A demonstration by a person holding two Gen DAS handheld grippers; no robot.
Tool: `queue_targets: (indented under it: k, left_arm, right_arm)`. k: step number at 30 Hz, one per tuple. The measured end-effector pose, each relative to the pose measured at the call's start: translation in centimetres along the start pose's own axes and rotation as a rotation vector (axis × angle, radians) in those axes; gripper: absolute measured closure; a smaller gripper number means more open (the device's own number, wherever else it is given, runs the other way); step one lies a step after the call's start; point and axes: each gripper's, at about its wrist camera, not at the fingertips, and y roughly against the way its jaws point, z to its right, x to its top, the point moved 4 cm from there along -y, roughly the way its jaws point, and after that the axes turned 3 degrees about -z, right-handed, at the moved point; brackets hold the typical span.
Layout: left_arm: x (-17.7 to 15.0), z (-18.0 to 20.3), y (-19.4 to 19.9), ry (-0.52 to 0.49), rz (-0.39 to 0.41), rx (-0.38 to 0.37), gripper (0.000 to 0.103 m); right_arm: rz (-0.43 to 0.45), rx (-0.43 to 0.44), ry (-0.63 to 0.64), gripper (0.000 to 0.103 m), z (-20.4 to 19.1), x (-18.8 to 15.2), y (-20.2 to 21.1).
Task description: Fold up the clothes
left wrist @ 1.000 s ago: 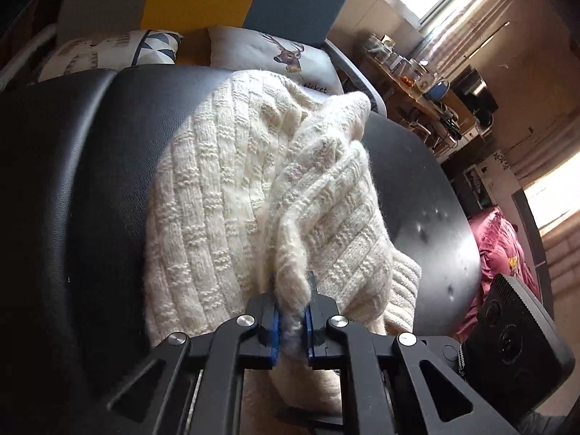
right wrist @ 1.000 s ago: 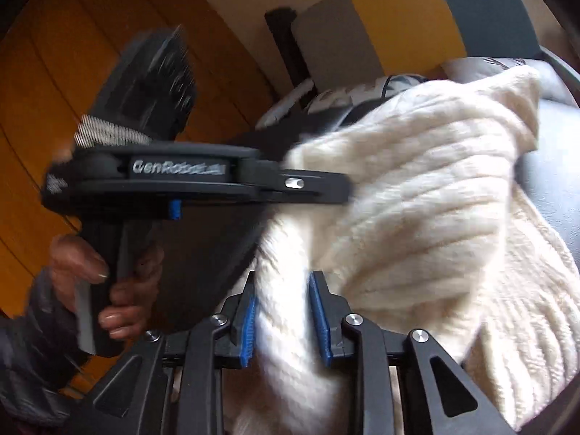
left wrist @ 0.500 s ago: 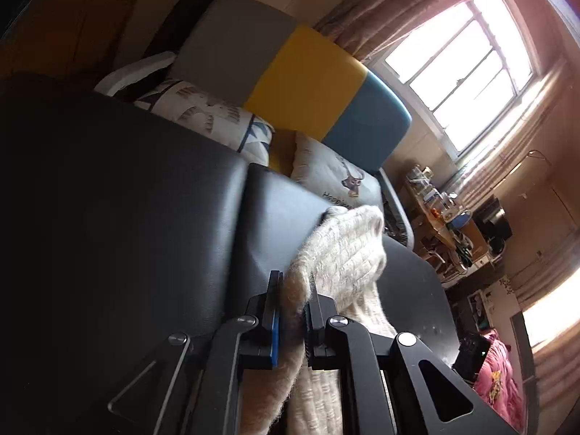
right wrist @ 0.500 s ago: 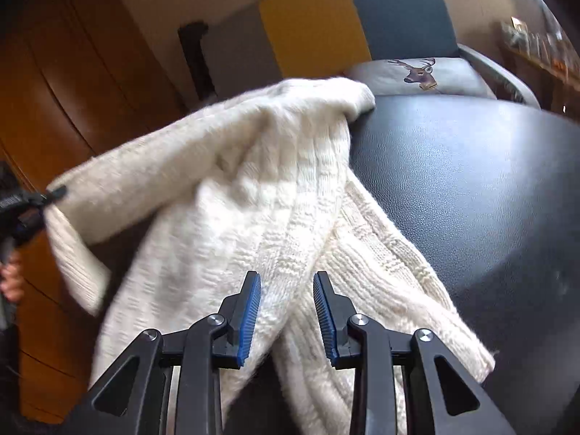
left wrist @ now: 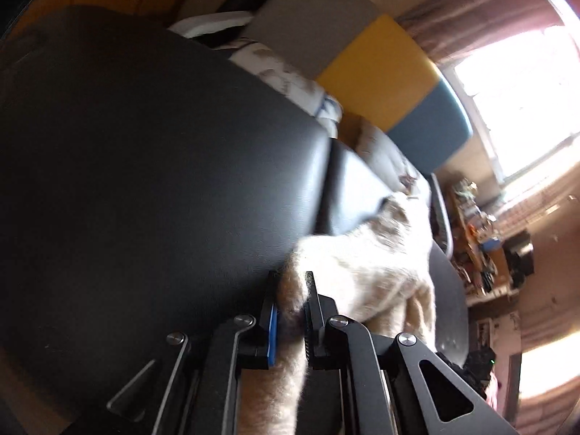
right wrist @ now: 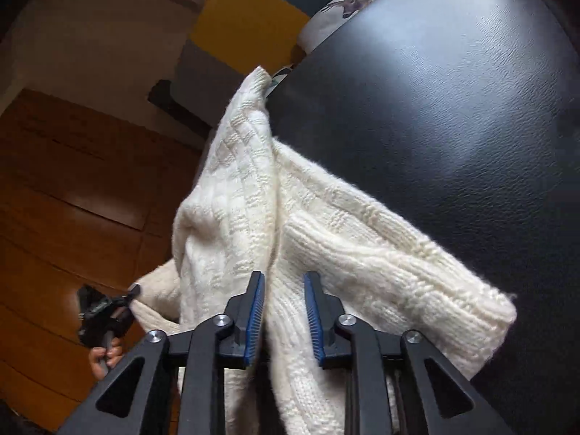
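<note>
The left gripper [left wrist: 291, 299] is clamped on a bunched fold of the cream knit sweater [right wrist: 253, 224]; the wool fills the narrow gap between its blue-padded fingers and hangs below them. From that grip the sweater runs away to the right over the black padded surface [left wrist: 145, 163], blurred in the left wrist view. The black surface has a leather-like grain and a seam across it.

The right gripper [right wrist: 282, 311] stands with its jaws apart around a thick ribbed part of the sweater; whether the pads press the knit cannot be told. In the right wrist view the sweater is stretched between the two grippers: one part rises to a point near the far edge of the black surface, a ribbed sleeve or hem lies across the surface to the right, and another part reaches left to the other gripper, held by a hand [right wrist: 103, 357] low at the left.

Beyond the surface's far edge stand a grey, yellow and blue chair back [left wrist: 377, 69] and a deer-print cushion [right wrist: 344, 0].
</note>
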Motion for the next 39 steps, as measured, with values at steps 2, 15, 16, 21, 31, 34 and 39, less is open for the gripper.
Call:
queue_targets:
  k: [2, 15, 16, 21, 31, 34, 39]
  left_arm:
    - [0.5, 2.3, 0.5, -0.036, 0.007, -0.072, 0.093]
    - [5.3, -0.7, 9.2, -0.039, 0.241, 0.101, 0.095]
    - [4.7, -1.0, 8.7, -0.040, 0.210, 0.084, 0.095]
    - [0.3, 1.6, 4.8, -0.136, 0.037, -0.019, 0.061]
    - [-3.8, 13.3, -9.6, -0.580, -0.122, 0.190, 0.050]
    - [-4.5, 12.8, -13.4, -0.569, -0.220, 0.207, 0.045]
    - [-4.1, 11.5, -17.3, -0.537, -0.235, 0.247, 0.055]
  right_arm:
    - [-0.015, -0.049, 0.030, 0.103, -0.2, -0.4, 0.6]
    - [-0.033, -0.134, 0.033, 0.103, 0.0, -2.3, 4.1]
    - [-0.027, -0.119, 0.015, 0.103, 0.1, -2.4, 4.2]
    - [-0.022, -0.136, 0.026, 0.103, -0.4, -2.6, 4.1]
    - [0.005, -0.132, 0.067, 0.101, -1.3, -2.7, 3.9]
    - [0.005, -0.130, 0.074, 0.101, -1.3, -2.7, 3.7]
    - [0.000, -0.141, 0.105, 0.101, -1.6, -2.6, 3.4]
